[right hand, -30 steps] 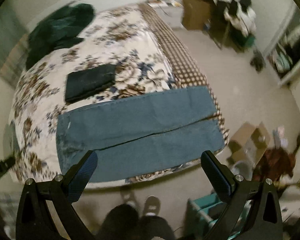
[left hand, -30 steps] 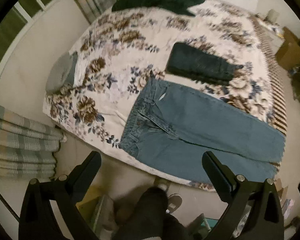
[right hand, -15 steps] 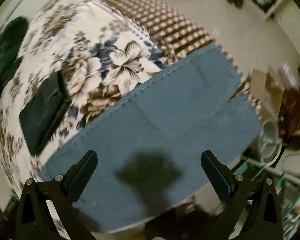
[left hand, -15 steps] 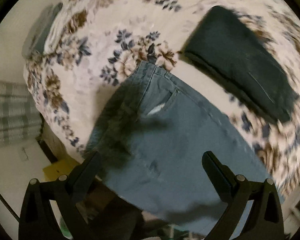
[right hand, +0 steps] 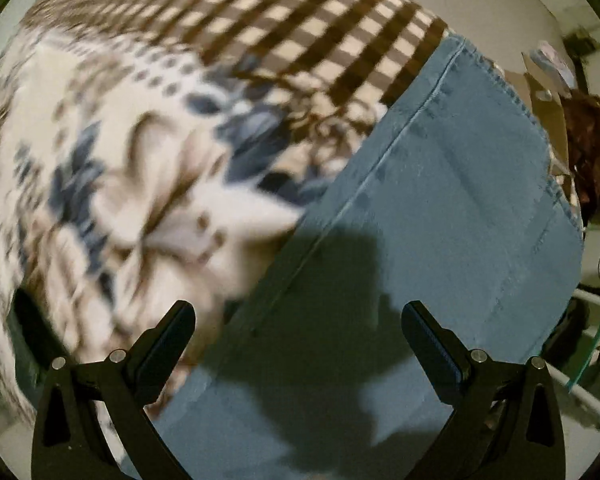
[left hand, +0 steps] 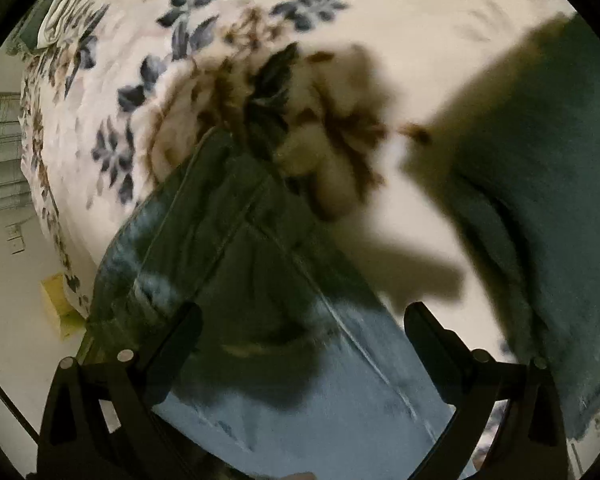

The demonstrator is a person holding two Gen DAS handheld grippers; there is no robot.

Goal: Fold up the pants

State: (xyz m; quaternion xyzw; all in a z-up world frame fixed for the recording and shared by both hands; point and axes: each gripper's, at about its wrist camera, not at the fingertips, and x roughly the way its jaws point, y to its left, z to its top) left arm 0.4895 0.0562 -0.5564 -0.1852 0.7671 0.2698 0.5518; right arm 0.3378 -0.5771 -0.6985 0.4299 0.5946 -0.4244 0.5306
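Blue jeans lie flat on a floral bedspread [left hand: 228, 40]. The left wrist view shows their waistband end [left hand: 236, 248], blurred and partly in shadow. My left gripper [left hand: 302, 322] is open and empty, close above the waist. The right wrist view shows the leg ends [right hand: 440, 216] with the frayed hems near the bed's corner. My right gripper [right hand: 298, 320] is open and empty, close above the upper leg's far edge seam.
A folded dark green garment [left hand: 548, 184] lies on the bed just right of the jeans' waist. A brown checked border [right hand: 300, 20] runs along the bedspread's end. Cardboard boxes and clutter [right hand: 572, 112] stand on the floor beyond the hems.
Both grippers have dropped from high above the bed to close over the jeans, the left toward the waistband, the right toward the leg ends. Both stay open.
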